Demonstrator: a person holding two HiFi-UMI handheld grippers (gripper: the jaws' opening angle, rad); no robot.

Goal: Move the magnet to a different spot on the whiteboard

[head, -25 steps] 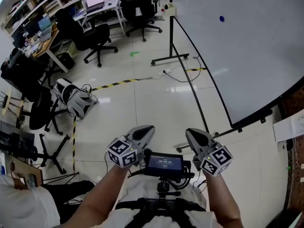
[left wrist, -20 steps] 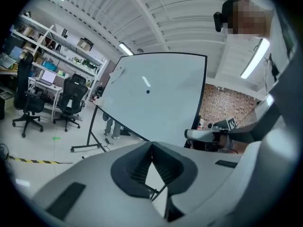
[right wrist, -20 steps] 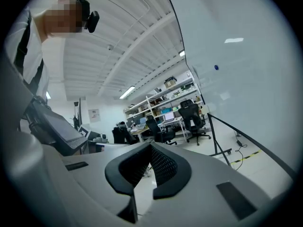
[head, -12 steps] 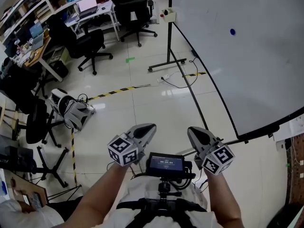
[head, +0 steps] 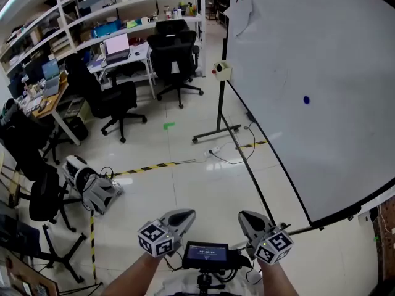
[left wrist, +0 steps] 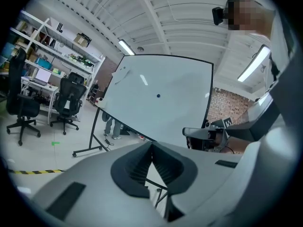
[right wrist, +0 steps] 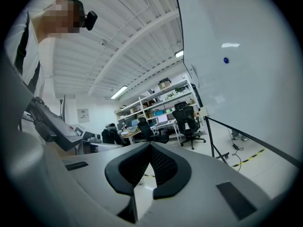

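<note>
A small blue magnet sticks to the large whiteboard on the right of the head view; it also shows as a blue dot, the magnet in the left gripper view and the magnet in the right gripper view. My left gripper and right gripper are held low near my body, far from the board. Both are shut with nothing between the jaws, as the left gripper and right gripper views show.
The whiteboard stands on a black wheeled frame with cables on the floor by it. Black office chairs and desks with shelves fill the back left. A device lies on the floor by black-yellow tape. A screen sits between my grippers.
The head view has lifted and I have moved on across the floor; the whiteboard and its magnet sit lower and nearer in the picture. Both grippers stay shut and empty.
</note>
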